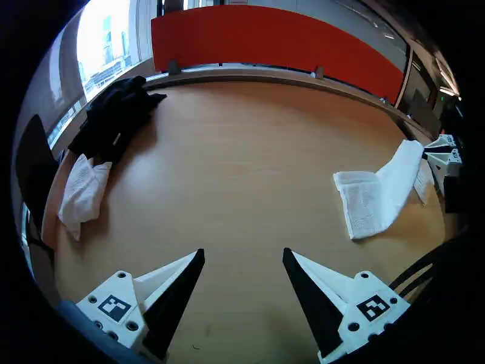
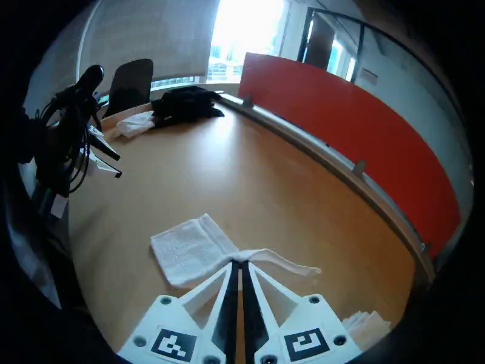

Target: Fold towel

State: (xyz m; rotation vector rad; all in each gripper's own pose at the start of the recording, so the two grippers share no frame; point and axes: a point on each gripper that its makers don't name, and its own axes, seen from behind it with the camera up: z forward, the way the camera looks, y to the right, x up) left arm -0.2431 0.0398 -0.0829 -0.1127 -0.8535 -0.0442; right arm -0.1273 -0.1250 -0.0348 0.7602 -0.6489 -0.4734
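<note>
right gripper view: right hand-held gripper (image 2: 240,264) pinches towel (image 2: 185,249); left hand-held gripper (image 1: 243,252) open.

Low crosswise views over one table (image 1: 242,151)
</note>
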